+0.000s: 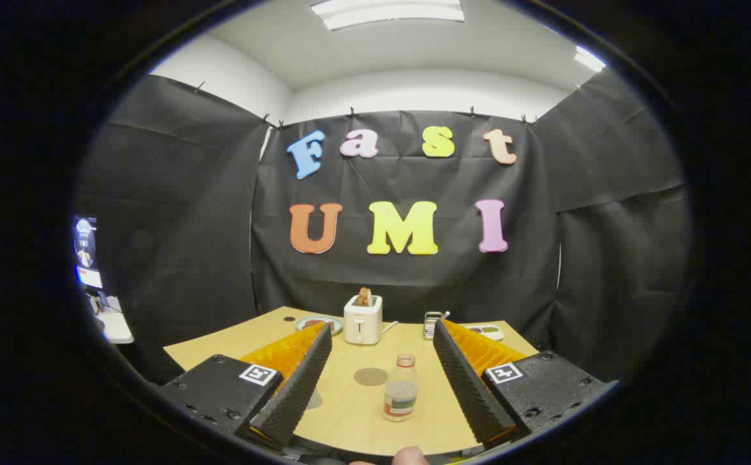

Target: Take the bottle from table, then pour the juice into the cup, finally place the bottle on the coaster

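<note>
The bottle (400, 389) stands upright on the desk (349, 413), long axis vertical, cap up, between the spread fingers of the gripper (381, 332), which touch nothing. The round coaster (370, 376) lies just beside it, toward the far edge where a toaster (363, 319) stands; the left finger hides a shape that may be the cup

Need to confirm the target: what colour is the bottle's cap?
Orange-pink, seen in the gripper view atop the bottle between the open gripper.
</note>
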Action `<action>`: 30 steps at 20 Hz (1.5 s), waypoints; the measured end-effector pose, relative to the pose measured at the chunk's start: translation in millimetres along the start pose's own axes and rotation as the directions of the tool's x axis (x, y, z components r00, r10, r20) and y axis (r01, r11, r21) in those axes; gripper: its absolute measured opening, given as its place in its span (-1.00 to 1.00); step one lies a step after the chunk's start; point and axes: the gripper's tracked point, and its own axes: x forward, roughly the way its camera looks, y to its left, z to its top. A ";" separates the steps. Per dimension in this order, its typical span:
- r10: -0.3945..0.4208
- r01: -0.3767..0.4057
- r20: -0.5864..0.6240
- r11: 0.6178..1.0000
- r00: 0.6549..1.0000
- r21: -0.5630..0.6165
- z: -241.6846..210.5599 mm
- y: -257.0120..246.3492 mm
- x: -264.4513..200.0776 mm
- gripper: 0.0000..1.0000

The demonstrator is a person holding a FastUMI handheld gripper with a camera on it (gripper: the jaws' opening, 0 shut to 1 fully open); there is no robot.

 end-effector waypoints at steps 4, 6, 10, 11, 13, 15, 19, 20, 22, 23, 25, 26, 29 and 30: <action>0.002 -0.002 -0.008 1.000 1.000 -0.015 -3.5 3.4 0.5 1.00; -0.002 0.002 -0.005 1.000 1.000 -0.024 -2.9 3.5 1.2 1.00; 0.000 0.000 -0.002 1.000 1.000 -0.019 0.4 7.3 2.1 1.00; -0.001 0.001 0.004 1.000 1.000 -0.020 2.9 6.5 1.7 1.00; -0.003 0.003 0.011 1.000 1.000 -0.025 4.7 7.2 2.2 1.00; -0.004 0.004 0.014 1.000 1.000 -0.030 4.9 8.4 2.3 1.00; -0.013 0.015 0.042 0.998 0.999 -0.053 10.5 10.2 3.7 1.00; -0.008 0.010 0.041 0.999 0.999 -0.052 9.6 11.4 4.8 1.00; -0.019 0.021 0.041 0.999 0.999 -0.049 8.4 8.9 6.4 1.00; -0.024 0.026 0.039 0.998 0.999 -0.053 6.8 6.0 6.2 1.00; -0.036 0.038 0.041 0.998 0.999 -0.050 6.7 2.7 6.5 1.00; -0.040 0.042 0.041 0.998 0.998 -0.046 6.9 0.8 5.7 1.00; -0.048 0.049 0.051 0.998 0.998 -0.037 10.2 -3.4 3.9 1.00; -0.058 0.061 0.059 0.997 0.997 -0.040 12.6 -6.6 3.3 1.00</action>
